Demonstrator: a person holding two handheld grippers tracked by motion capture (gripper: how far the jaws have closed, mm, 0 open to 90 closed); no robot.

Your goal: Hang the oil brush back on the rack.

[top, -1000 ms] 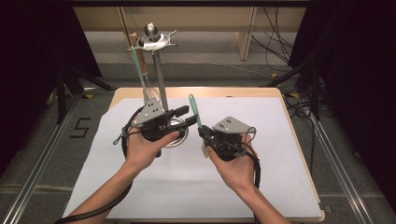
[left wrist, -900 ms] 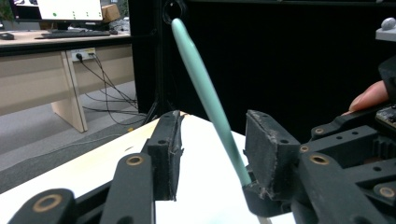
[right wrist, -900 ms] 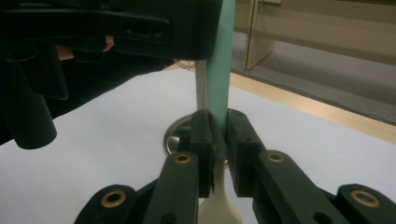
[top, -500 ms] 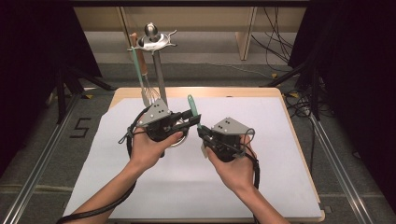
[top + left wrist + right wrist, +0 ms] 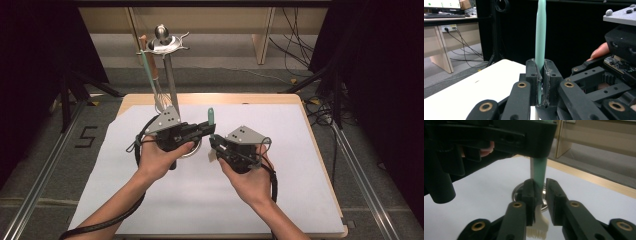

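Handover made: my left gripper (image 5: 540,82) had just closed on the upright green brush (image 5: 540,37); my right gripper (image 5: 541,192), directly below, had just been opening, pads loosened.

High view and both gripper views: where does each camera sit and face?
High view: above the table near side, facing forward-down; left hand, right hand show.
Left gripper view: rides left claw, jaws just closed onto green brush handle.
Right gripper view: rides right claw, jaws just opening off it.
Shared: that handle.
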